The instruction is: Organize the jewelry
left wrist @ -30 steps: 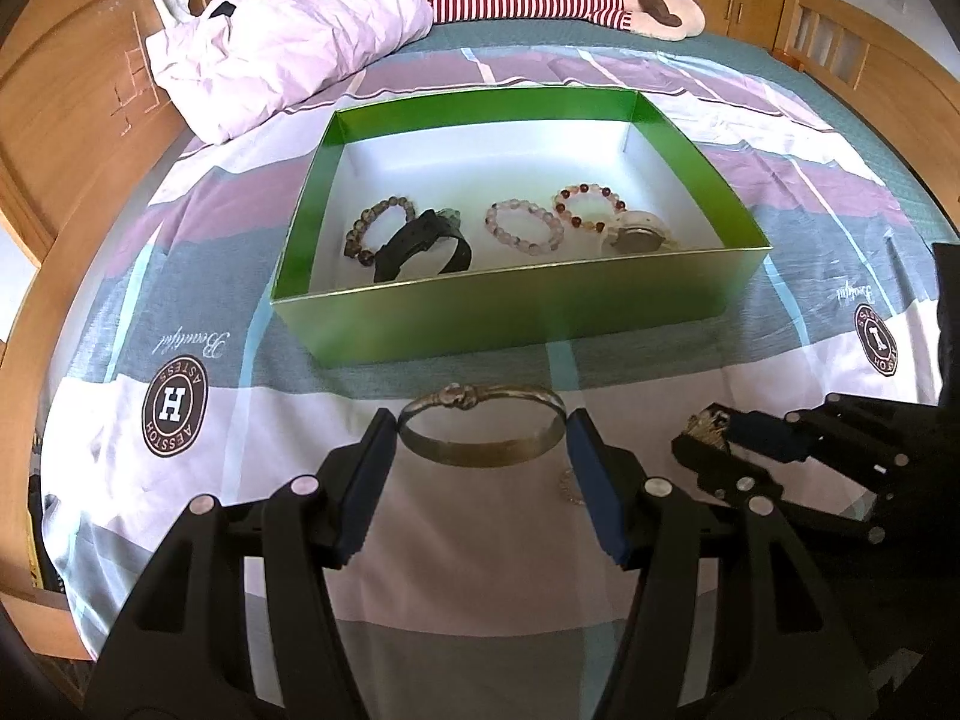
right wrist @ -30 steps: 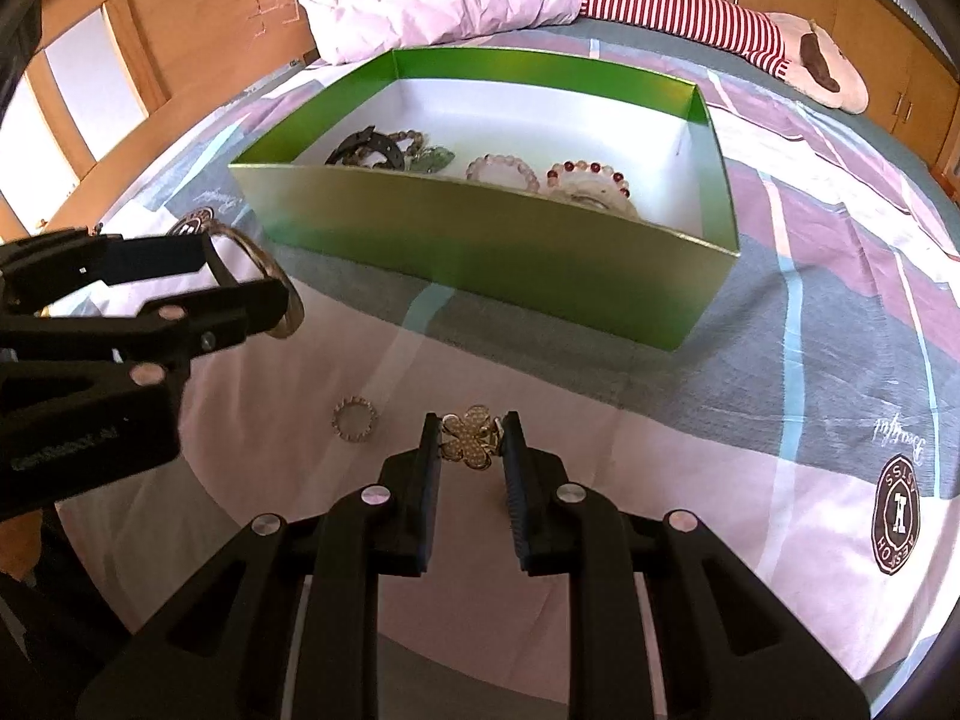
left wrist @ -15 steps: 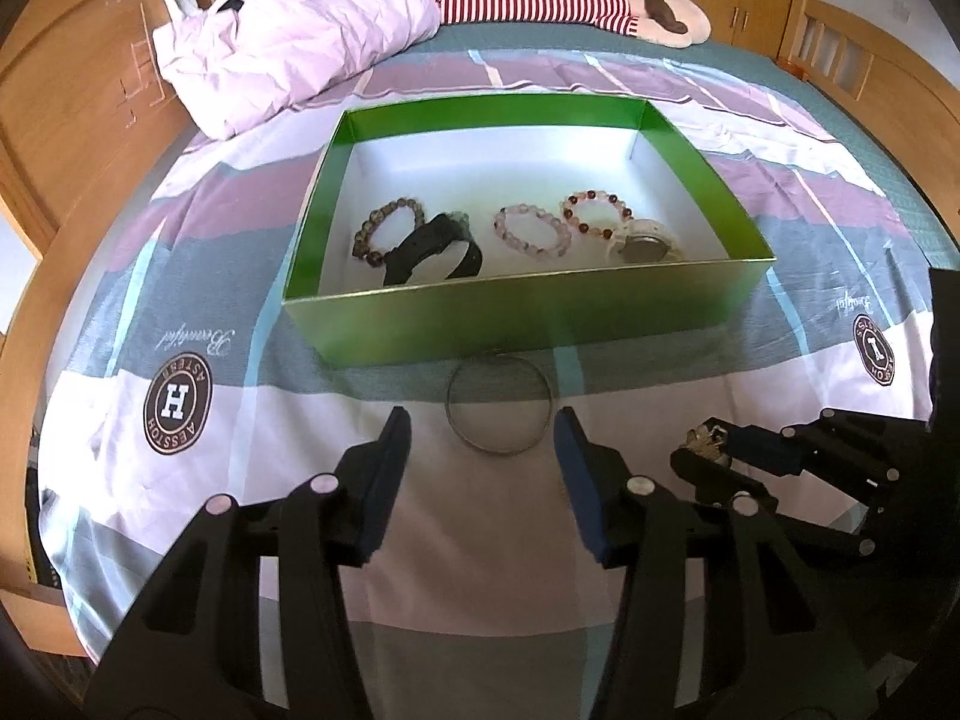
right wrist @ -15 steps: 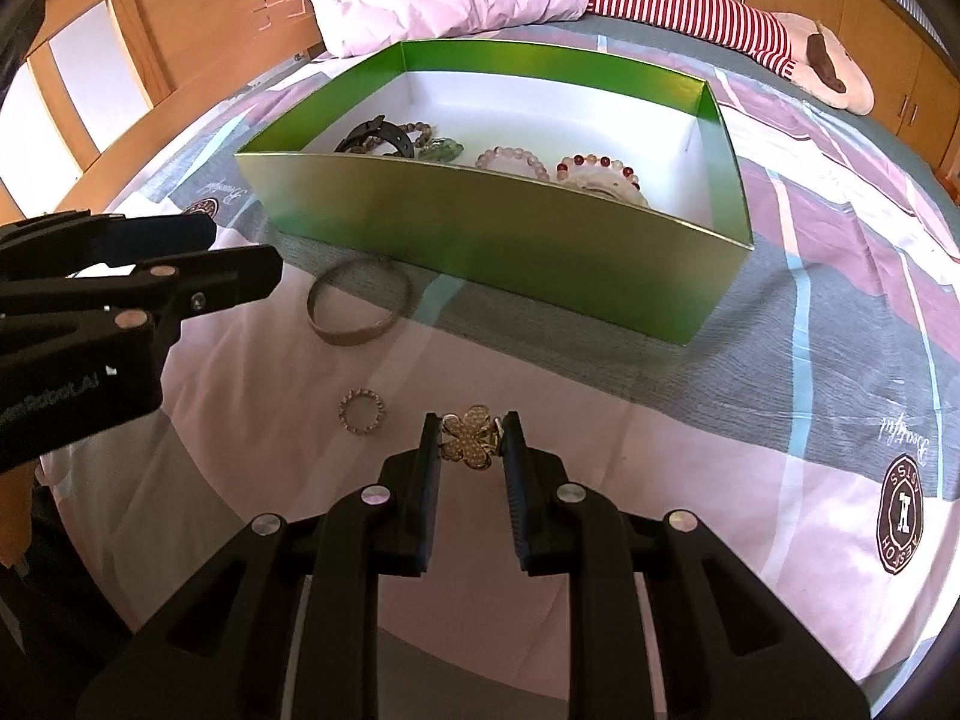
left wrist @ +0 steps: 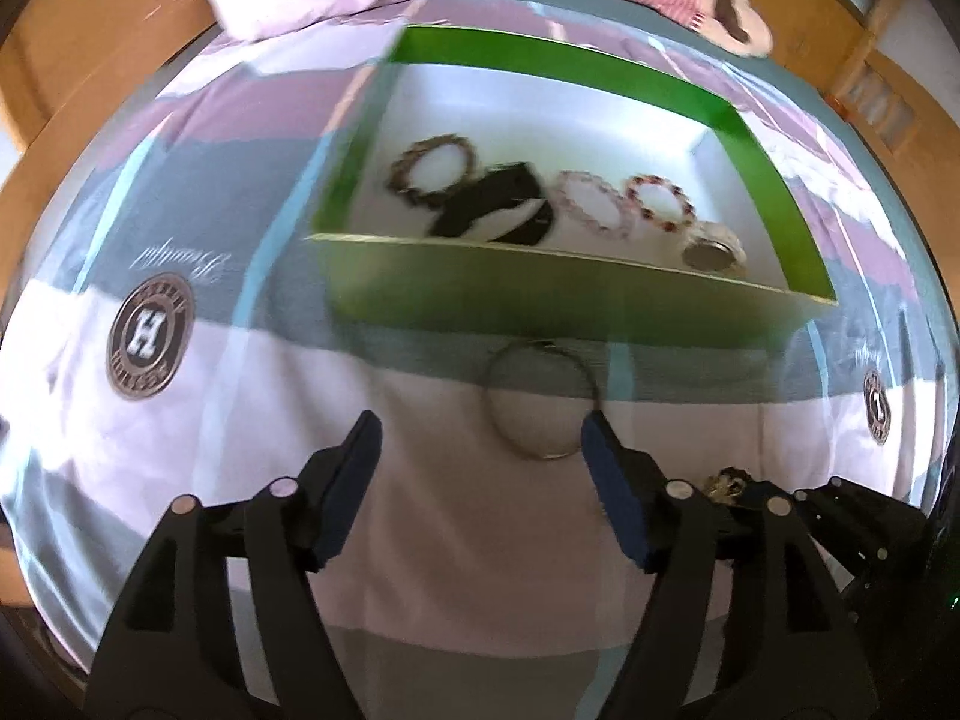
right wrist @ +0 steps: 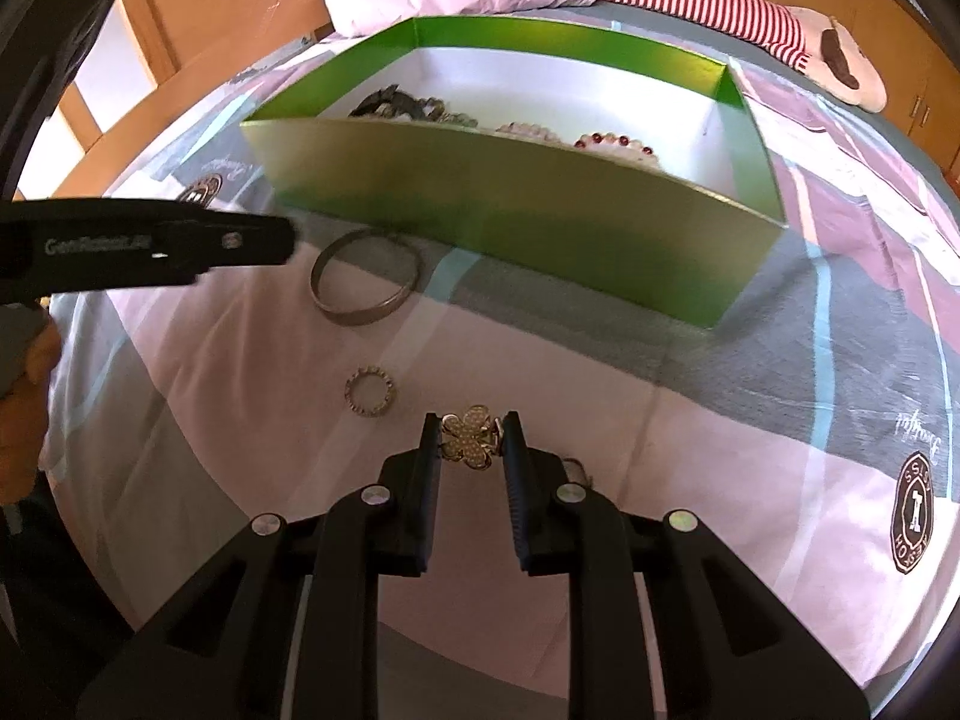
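1. Left gripper (left wrist: 480, 441): my jaws are opening, nothing pressed between them. The blue pads (left wrist: 612, 492) are ribbed rubber on black plastic arms.
2. Silver bangle (left wrist: 540, 399): lies flat on the bedspread (left wrist: 180, 450), ahead of the left gripper and off to its right. The right pad's tip overlaps its near-right rim; whether it touches I cannot tell through the blur. It is a thin, smooth metal hoop, round, so no long axis to line up on. Its far rim sits just beside the box's near wall.
3. Nearer tool: the left gripper by far; I judge the bangle its job, after a shift right to straddle the hoop.
4. Right gripper (right wrist: 471, 441): clenched on a flower-shaped clasp piece (right wrist: 471, 438), pale gold with a studded surface, held just above the bedspread.
5. Small ring (right wrist: 370, 399): beaded metal edge, loose on the cloth, left of the right gripper, near side of the bangle.
6. Green box (left wrist: 570, 300): glossy card, white inside, holding beaded bracelets (left wrist: 600, 210) and a black band (left wrist: 498, 213).
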A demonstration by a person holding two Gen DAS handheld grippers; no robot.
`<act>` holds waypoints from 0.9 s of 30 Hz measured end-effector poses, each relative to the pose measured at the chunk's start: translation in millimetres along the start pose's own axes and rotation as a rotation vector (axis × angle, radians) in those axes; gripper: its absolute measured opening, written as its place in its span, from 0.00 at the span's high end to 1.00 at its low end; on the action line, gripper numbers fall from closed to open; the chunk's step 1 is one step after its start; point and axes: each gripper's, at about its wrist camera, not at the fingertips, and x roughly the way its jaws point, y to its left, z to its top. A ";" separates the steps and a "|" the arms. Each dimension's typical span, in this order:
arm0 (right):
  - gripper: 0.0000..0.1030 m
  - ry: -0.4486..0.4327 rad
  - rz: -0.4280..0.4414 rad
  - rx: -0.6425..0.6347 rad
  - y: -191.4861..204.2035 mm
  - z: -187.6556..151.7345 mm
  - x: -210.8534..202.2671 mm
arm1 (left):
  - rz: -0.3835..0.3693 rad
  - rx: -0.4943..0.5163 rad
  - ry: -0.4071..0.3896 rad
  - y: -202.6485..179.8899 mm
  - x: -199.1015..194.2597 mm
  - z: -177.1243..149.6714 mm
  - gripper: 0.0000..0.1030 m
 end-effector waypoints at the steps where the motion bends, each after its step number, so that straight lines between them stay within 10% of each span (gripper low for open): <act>1: 0.80 0.002 0.002 0.001 0.4 -0.5 0.5 | 0.000 0.025 -0.001 -7.0 3.3 1.0 0.26; 27: 0.64 -0.009 -0.041 -0.056 5.0 -3.4 14.5 | 0.074 0.100 0.074 -26.4 46.3 -3.1 0.34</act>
